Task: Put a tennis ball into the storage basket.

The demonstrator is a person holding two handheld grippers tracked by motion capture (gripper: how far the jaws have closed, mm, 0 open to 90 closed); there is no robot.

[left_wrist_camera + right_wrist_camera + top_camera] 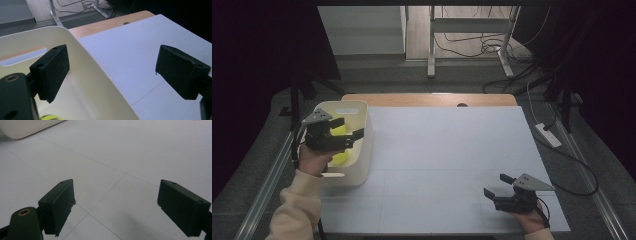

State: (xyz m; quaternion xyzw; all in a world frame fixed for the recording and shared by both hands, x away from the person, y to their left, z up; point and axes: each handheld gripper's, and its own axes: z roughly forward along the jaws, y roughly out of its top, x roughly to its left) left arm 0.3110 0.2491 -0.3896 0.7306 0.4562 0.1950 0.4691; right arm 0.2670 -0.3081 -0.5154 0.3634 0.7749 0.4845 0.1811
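Observation:
A white plastic bin (362, 150) stands at the left of the white table top (447, 150), with two yellow-green rounded things (340, 158) inside. My left gripper (348, 127) hovers open over the bin's right side. In the left gripper view that gripper (112, 61) straddles the bin's wall (100, 75), one jaw over the inside and one over the table, with nothing between them. A sliver of yellow-green thing (50, 117) shows at the bottom. My right gripper (497, 184) is open low over the table's near right, empty (115, 192).
A wooden strip (427, 99) borders the table's far edge. The bin's corner (25, 127) lies far off in the right gripper view. A power strip (548, 135) and cables lie on the floor to the right. Desk legs (431, 50) stand beyond the table.

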